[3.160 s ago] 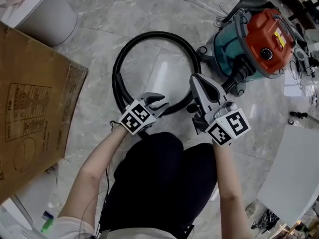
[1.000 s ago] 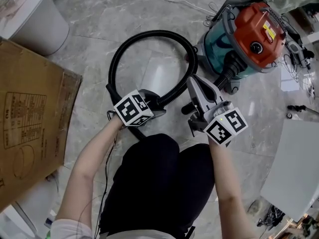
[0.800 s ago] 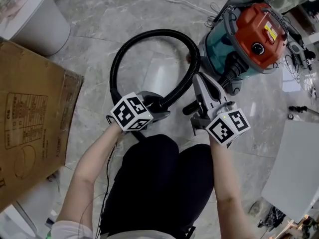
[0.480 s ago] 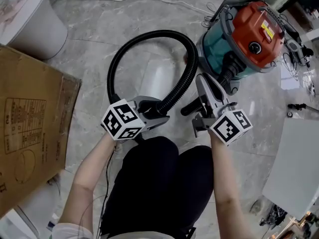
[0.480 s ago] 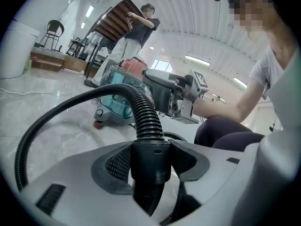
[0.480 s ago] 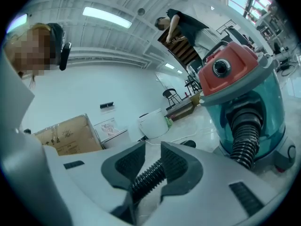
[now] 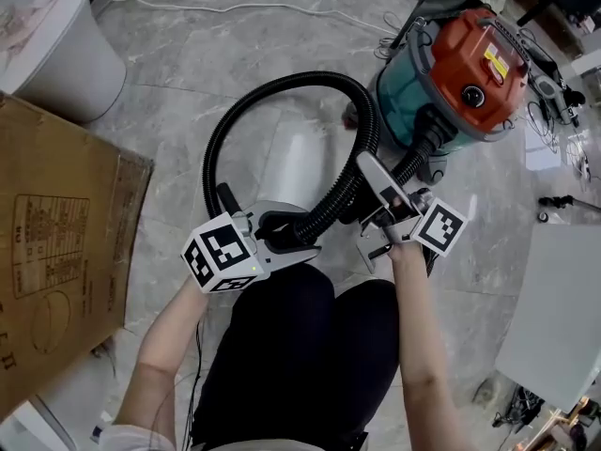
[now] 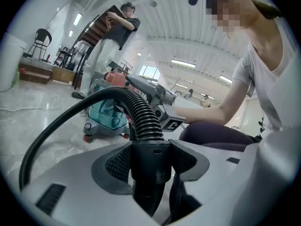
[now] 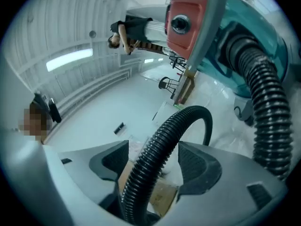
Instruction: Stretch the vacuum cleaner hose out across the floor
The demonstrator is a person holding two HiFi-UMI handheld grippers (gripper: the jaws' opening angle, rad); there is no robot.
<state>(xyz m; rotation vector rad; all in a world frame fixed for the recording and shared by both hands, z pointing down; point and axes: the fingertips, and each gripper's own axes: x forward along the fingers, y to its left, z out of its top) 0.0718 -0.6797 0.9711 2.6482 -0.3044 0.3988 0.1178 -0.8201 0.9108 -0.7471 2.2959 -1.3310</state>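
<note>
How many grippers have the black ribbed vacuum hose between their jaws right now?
2. The left gripper is clamped on the black ribbed vacuum hose's smooth end cuff; the right gripper, its jaws having just opened, straddles the ribbed length without pressing it.

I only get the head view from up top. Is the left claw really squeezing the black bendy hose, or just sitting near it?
Observer: Squeezing. The left gripper view shows the left claw clamped on the smooth black cuff at the end of the black ribbed hose.
Operator: And the right claw?
Observer: The right claw is open. Its jaws have just been opening, and the hose runs between them unsqueezed.
Operator: Is anybody else around?
Observer: Yes, a person stands beyond the teal and orange vacuum cleaner.
</note>
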